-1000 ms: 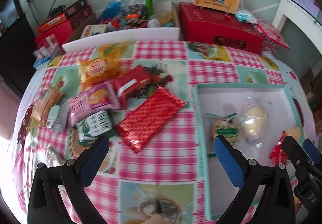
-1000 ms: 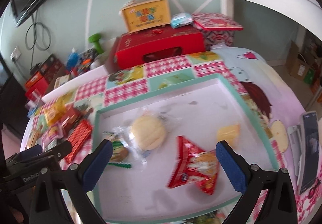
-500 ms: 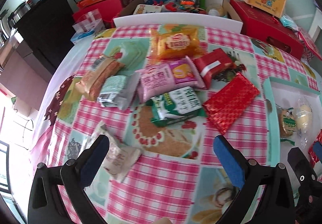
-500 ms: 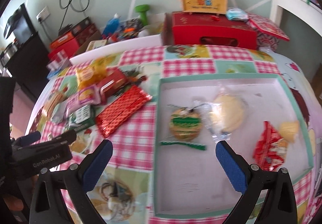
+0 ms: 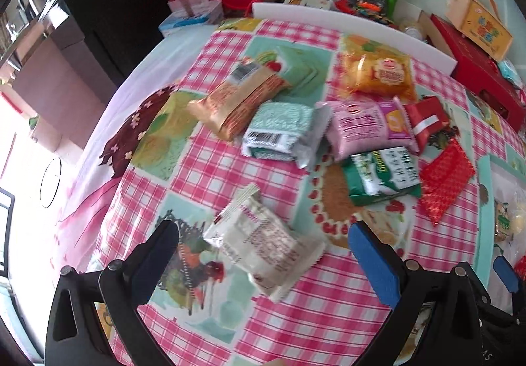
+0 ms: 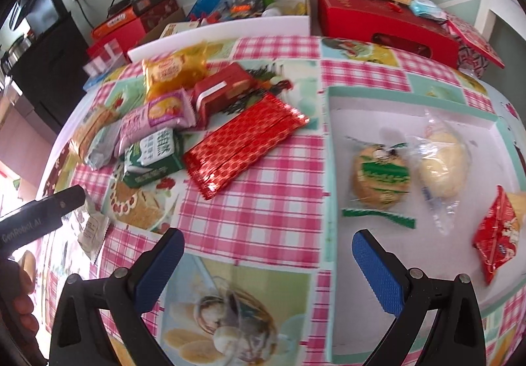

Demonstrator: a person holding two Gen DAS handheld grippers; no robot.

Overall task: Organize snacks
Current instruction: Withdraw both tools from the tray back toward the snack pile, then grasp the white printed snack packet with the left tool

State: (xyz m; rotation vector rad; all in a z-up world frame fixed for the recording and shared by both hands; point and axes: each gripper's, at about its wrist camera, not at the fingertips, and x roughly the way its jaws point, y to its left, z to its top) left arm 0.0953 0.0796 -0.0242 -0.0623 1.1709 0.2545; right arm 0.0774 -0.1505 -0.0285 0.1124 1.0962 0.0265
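My left gripper is spread wide, empty, straddling a white snack pack lying flat near the bench's left edge, long axis diagonal; its print is too blurred to read. My right gripper is also spread and empty over the checked cloth, beside the teal-rimmed tray. The tray's right side is cut off.

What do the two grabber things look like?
The left tool and the right tool match: black plastic frames with small round screws and two wide fingers with blue bumpy pads. The left tool's black side has grey "GenRobot.AI" lettering.
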